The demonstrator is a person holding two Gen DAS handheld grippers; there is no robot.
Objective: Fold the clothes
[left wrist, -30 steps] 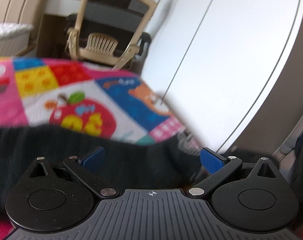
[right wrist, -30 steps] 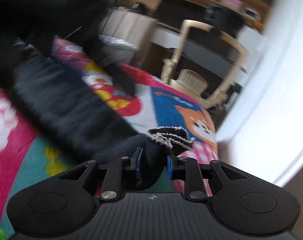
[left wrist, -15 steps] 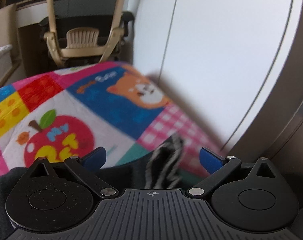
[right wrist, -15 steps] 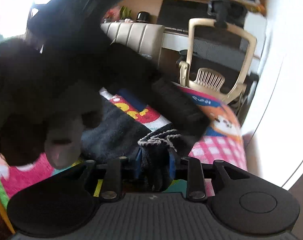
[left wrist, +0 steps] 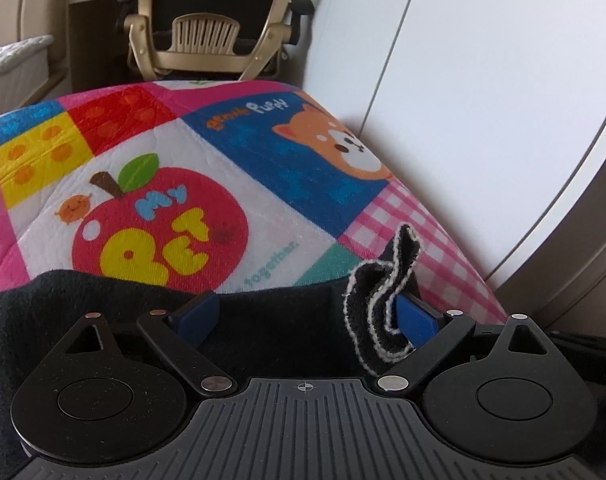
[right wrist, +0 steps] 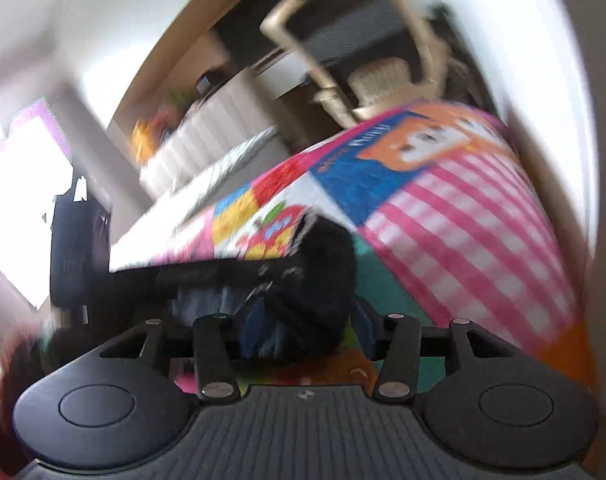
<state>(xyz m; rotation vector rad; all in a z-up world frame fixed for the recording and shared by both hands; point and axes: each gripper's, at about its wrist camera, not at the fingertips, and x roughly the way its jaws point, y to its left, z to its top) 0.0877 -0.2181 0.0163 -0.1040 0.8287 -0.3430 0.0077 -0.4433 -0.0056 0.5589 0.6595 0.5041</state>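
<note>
A black knitted garment [left wrist: 263, 320] lies on a bright patchwork quilt [left wrist: 231, 184]. In the left wrist view its white-trimmed cuff [left wrist: 383, 300] stands up against the right blue pad. My left gripper [left wrist: 306, 318] hovers over the garment's edge with its jaws wide and closing slowly. The fabric and cuff sit between them, ungripped. The right wrist view is blurred and rolled over. There my right gripper [right wrist: 309, 322] is opening, with a dark bunch of the garment [right wrist: 315, 280] loose between its pads and a gap showing at the right pad.
A white wardrobe door [left wrist: 483, 100] runs close along the quilt's right edge. Beyond the far end stand a beige office chair [left wrist: 207, 32] and a cream upholstered seat [left wrist: 19, 20]. A dark blurred shape [right wrist: 71, 248] sits at the left of the right wrist view.
The left gripper moved forward and dipped, so the cuff now sits by its right pad. The right gripper rolled sharply, swung sideways, and its jaws widened off the cuff they had pinched.
</note>
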